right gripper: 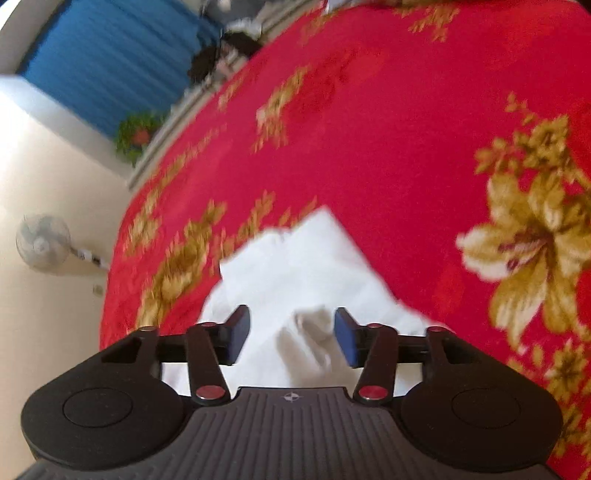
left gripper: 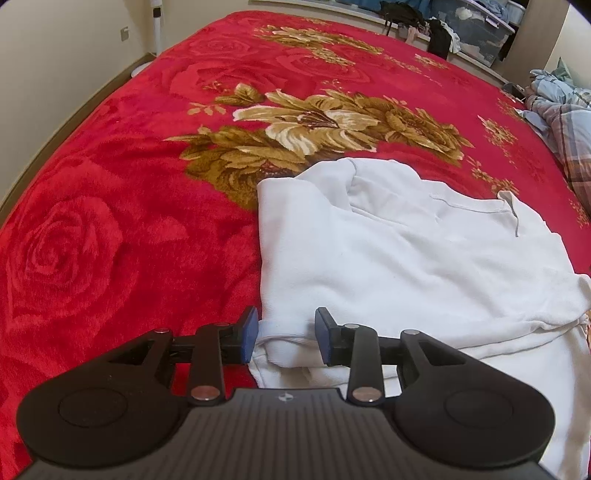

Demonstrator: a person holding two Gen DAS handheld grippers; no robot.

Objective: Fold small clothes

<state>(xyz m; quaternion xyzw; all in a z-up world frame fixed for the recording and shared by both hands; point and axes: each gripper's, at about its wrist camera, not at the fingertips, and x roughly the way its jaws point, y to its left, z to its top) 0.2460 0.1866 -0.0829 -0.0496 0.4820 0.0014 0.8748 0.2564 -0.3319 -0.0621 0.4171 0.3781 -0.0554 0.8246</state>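
A small white garment point(left gripper: 399, 258) lies partly folded on the red floral blanket point(left gripper: 110, 221). My left gripper point(left gripper: 286, 338) is open, its blue pads on either side of the garment's near left hem edge, low over the blanket. In the right wrist view, which is blurred, my right gripper point(right gripper: 291, 338) is open above the white garment point(right gripper: 295, 266), with a raised fold of cloth between the jaws but not pinched.
The blanket point(right gripper: 369, 129) covers the whole bed. A plaid quilt point(left gripper: 561, 118) is bunched at the far right. Bags and storage boxes point(left gripper: 461, 26) stand beyond the far edge. A fan point(right gripper: 42, 242) and a wall lie past the bed's side.
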